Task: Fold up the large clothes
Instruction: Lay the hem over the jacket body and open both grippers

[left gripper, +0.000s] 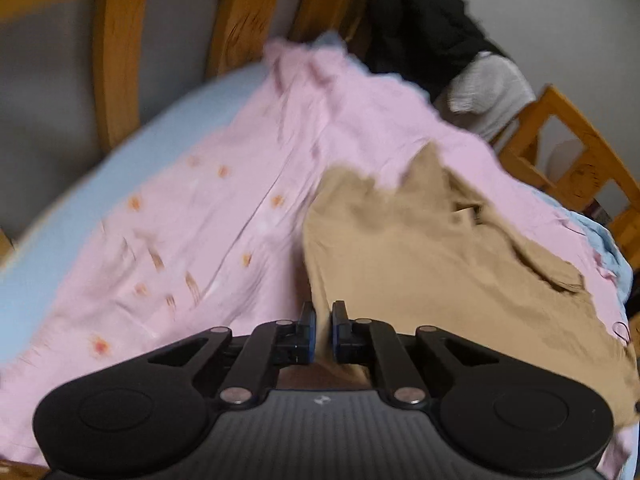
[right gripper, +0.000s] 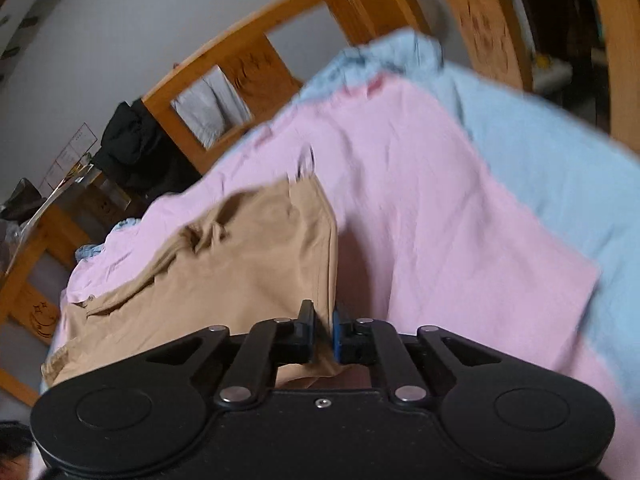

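Wooden bed frame (left gripper: 120, 60), pink sheet (right gripper: 440, 200), perhaps dark clothing (left gripper: 420, 32) behind

Two wrist cameras look steeply down along their fingers, close over a bed. Both blurred views share the tan garment (left gripper: 420, 248) (right gripper: 240, 264) on pink sheet (left gripper: 192, 220) (right gripper: 440, 208), seemingly from opposite edges.

The garment (left gripper: 420, 248) lies on a quilt (left gripper: 192, 208) spread over the sheet (right gripper: 560, 168), with the bed rails (left gripper: 120, 60) behind.
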{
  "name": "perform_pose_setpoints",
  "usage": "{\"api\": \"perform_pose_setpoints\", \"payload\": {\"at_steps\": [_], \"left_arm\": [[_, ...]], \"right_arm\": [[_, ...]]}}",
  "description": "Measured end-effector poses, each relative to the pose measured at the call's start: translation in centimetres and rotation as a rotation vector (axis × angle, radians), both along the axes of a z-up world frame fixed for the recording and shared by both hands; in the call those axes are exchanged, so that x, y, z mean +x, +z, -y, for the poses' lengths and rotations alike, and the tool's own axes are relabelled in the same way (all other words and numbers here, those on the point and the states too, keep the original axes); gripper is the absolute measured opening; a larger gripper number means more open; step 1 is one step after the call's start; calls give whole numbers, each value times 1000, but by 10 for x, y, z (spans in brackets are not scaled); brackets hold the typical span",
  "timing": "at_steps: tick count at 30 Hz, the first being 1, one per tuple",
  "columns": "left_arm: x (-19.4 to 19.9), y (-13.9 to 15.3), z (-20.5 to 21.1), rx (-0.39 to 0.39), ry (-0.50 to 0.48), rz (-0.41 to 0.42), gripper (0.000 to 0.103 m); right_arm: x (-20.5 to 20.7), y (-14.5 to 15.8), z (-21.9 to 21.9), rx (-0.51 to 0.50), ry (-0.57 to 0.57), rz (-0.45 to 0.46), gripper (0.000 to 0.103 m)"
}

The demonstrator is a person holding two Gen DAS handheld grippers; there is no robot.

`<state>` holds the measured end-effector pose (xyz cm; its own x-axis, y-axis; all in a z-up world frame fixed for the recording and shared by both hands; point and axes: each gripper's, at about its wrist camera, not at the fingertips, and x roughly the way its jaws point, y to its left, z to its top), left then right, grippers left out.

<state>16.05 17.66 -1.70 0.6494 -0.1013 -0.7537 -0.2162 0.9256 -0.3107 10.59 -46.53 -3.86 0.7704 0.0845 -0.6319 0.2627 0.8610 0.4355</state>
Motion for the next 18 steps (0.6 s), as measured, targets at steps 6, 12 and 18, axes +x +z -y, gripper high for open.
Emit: {"api": "perform_pose_setpoints", "payload": {"at_steps": [6,12,18], "left_arm": [[-16,3,4,5,-3,-81,7],[-30,-17,1,0,55,-80,22],[-50,18,31,241,23,67,60]], "right_arm": [[-14,29,2,-91,30,7,7],[3,-14,-2,-180,81,-70,12],[-10,13,-35,-473,114,67,38]]}}
